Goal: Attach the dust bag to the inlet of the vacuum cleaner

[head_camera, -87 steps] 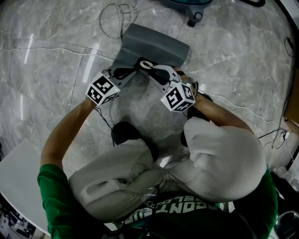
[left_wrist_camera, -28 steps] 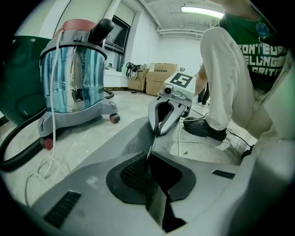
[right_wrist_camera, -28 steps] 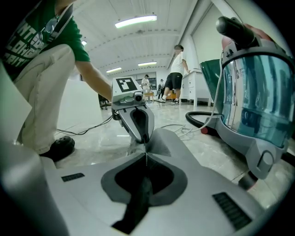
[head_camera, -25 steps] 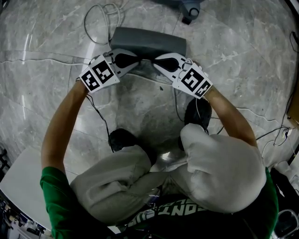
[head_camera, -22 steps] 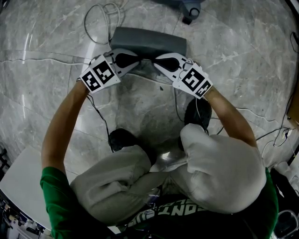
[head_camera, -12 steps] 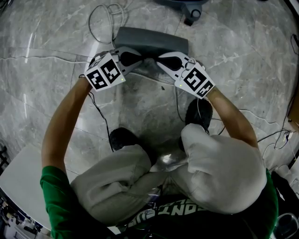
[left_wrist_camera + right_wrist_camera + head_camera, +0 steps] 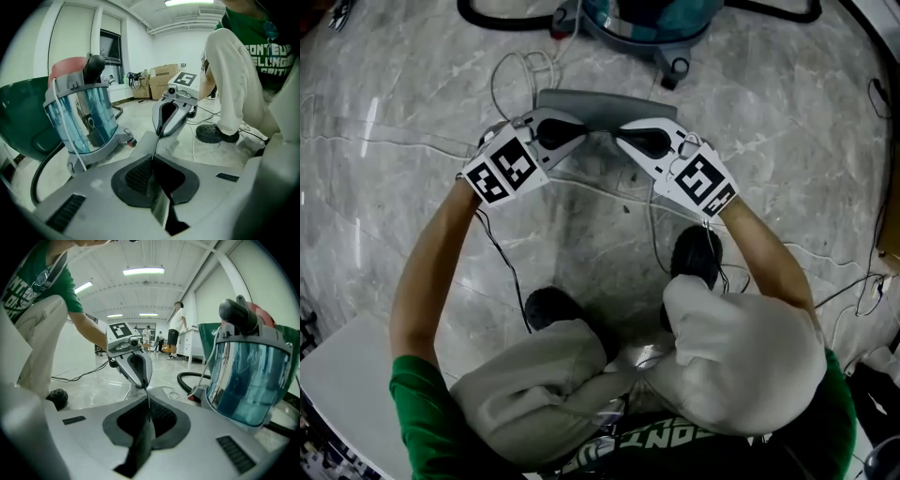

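A crouched person's pale trouser knees (image 7: 741, 347) are seen nearest, with black shoes (image 7: 696, 255) planted on the grey marble floor (image 7: 787, 141). Beyond them, the left gripper (image 7: 575, 133) and right gripper (image 7: 625, 136) are held tip to tip. Each gripper's own view shows its jaws pressed together on a thin edge of the grey dust bag (image 7: 600, 101), so the bag is pinched from both sides and spans the space between the grippers. A loose white cable (image 7: 520, 70) lies on the floor just left of the bag. Farthest off stands the teal vacuum cleaner (image 7: 652, 19), its castor (image 7: 673, 67) close to the bag but apart from it.
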`<state>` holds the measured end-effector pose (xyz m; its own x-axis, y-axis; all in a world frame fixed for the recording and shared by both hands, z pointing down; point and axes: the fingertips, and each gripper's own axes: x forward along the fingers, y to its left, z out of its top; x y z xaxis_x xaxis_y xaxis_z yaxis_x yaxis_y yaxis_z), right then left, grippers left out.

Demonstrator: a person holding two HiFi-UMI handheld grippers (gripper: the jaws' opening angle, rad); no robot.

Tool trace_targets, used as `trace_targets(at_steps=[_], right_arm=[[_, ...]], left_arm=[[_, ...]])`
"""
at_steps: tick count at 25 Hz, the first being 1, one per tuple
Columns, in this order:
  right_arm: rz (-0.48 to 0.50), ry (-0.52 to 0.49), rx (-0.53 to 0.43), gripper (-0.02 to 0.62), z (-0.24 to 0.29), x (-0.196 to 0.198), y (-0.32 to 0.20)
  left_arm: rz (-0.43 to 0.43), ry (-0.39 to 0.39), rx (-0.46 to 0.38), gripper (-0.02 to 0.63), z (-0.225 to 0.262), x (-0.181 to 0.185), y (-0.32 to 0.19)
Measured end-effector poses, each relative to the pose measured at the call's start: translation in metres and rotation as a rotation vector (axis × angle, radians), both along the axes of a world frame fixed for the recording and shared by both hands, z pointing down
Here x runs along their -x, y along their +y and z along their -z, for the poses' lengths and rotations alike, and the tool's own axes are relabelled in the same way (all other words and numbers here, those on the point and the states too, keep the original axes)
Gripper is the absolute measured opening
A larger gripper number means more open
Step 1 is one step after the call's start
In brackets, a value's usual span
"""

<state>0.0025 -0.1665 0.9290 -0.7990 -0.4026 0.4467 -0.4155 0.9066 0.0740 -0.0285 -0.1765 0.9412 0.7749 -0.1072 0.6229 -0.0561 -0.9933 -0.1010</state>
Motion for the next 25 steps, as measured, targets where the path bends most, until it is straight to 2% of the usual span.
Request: trace_targets(at_steps=[10,20,25], right_arm=[[-0.031,0.003,-0.131,0.015,0.089,-0.01,-0.03],[-0.148,-0.052,-0.219,0.015,0.173,-0.04,-0.069],[-0.194,-0.049,-0.252,0.015,0.197,-0.051,-0.084]], left_arm=[[0.045,0.071,-0.108,0.012,0.089,-0.008,-0.033],[0.08,0.131,-0.269,0.019,0.178,-0.037,-0.079],[0.093,0.13,-0.326,0.023,0.202,-0.049,-0.096]])
